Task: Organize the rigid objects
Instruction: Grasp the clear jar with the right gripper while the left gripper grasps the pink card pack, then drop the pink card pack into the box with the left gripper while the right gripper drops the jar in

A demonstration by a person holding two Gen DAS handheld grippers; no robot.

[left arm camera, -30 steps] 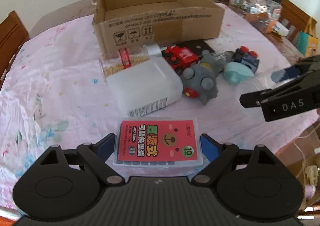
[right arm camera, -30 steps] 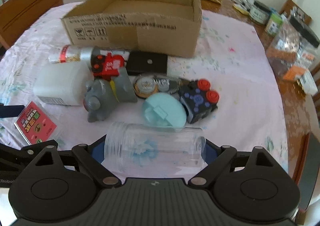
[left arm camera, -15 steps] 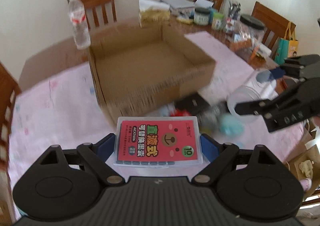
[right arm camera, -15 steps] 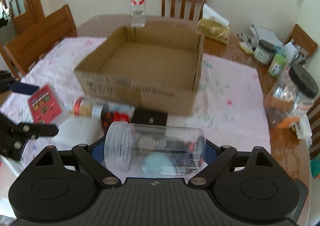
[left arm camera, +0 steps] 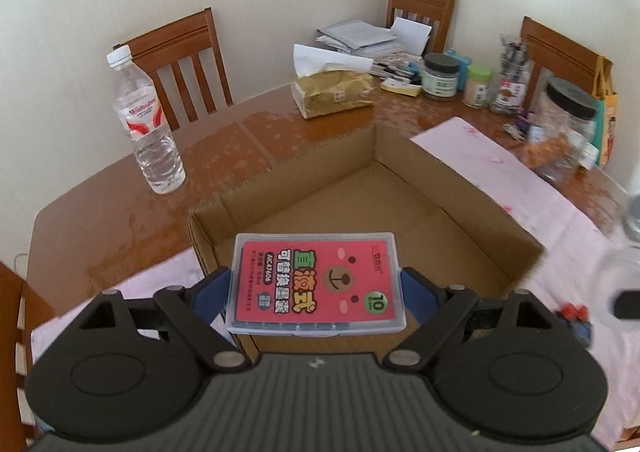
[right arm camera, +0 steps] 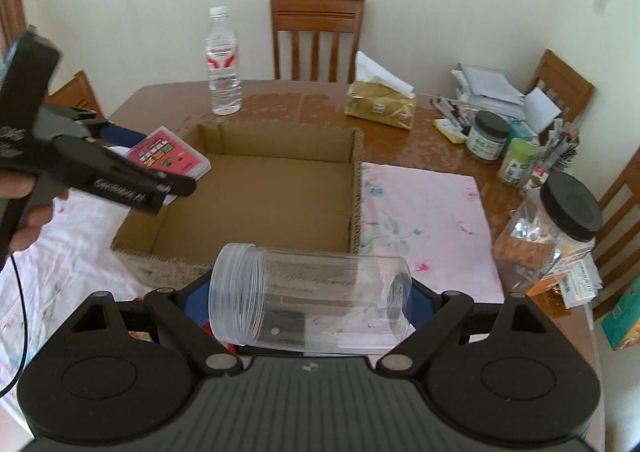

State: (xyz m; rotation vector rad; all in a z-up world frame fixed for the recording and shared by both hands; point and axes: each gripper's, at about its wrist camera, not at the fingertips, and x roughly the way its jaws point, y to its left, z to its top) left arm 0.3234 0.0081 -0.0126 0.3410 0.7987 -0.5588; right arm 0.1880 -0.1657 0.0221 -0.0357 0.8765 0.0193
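We have lifted both loads off the tabletop [right arm camera: 424,187] toward the cardboard box [right arm camera: 280,155]. Our left tool [left arm camera: 316,284] clamps the red case [left arm camera: 316,284] flat above the box corner; our right tool [right arm camera: 312,312] grips the clear jar [right arm camera: 312,312] sideways before the near wall, ready for dropping in.

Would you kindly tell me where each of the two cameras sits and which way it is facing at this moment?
Left wrist: sits on the left gripper, facing forward and down into the open brown cardboard box; its jaws clamp a flat clear plastic case with a red label.
Right wrist: sits on the right gripper, facing the box from its near side; its jaws clamp a lidless clear plastic jar lying sideways; the person's left hand shows.
Shared: box, clear plastic water bottle, gold tissue pack.
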